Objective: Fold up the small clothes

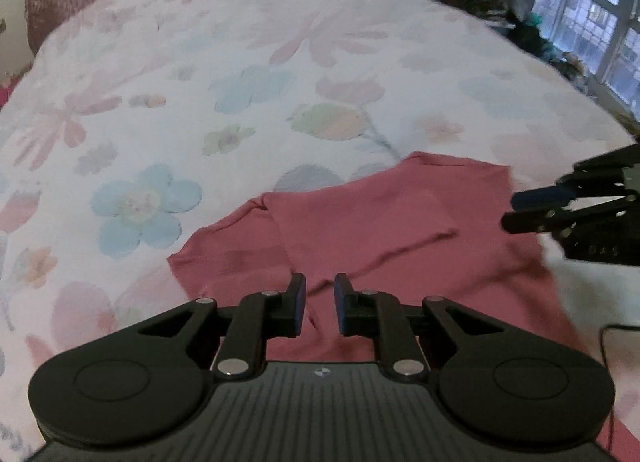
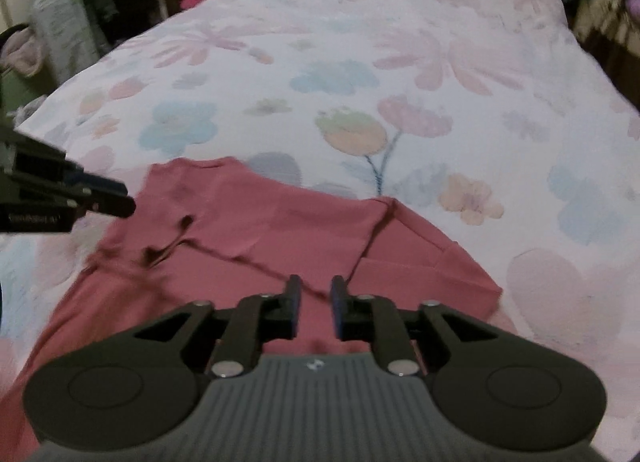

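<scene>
While both tongs hover low over the bed (image 1: pixel 240 62), a small pink garment (image 1: pixel 380 222) lies spread on the floral bedspread (image 2: pixel 400 82) near the bed's near edge, partly folded, with one flap laid over its middle and creases running across it. Left tongs (image 1: pixel 320 304) stand spread with a clear gap between their blue-padded fingers (image 1: pixel 299 302), pinching nothing, above the garment's near part. Right tongs (image 2: pixel 315 304) are likewise spread and hold nothing, poised over the cloth's near hem. Seen from the left wrist, the right tongs reach in from the garment's right side; from the right wrist, the left tongs reach in at its left side. A window (image 1: pixel 580 22) shows beyond the bed's far right corner.
</scene>
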